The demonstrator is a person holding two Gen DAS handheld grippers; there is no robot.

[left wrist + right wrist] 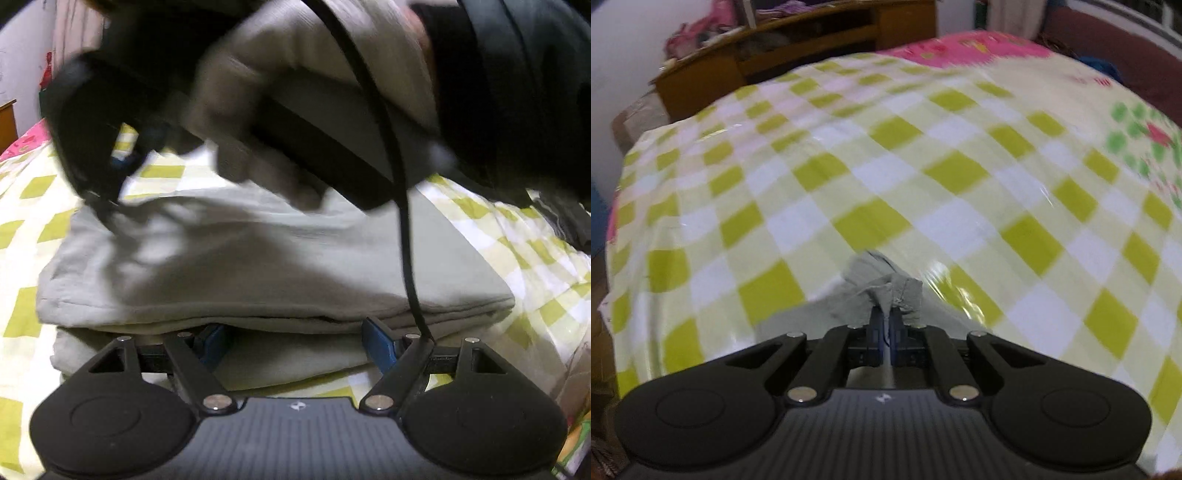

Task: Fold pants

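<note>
The grey pants [236, 258] lie folded in layers on the bed's green-checked sheet [886, 177]. The left gripper [299, 339] sits low at their near edge, its blue fingers [376, 341] spread wide and released against the fold. The right gripper [884, 325], angled down at the far left in a gloved hand [288, 110], has its fingers [874, 328] clenched on a bunched corner of the pants.

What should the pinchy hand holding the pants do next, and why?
Probably carry the pinched corner across and lay it on the folded stack. The right gripper is shut on a bunched bit of the pants, lifted over the checkered sheet, while the left gripper sits open at the stack's near edge.
</note>
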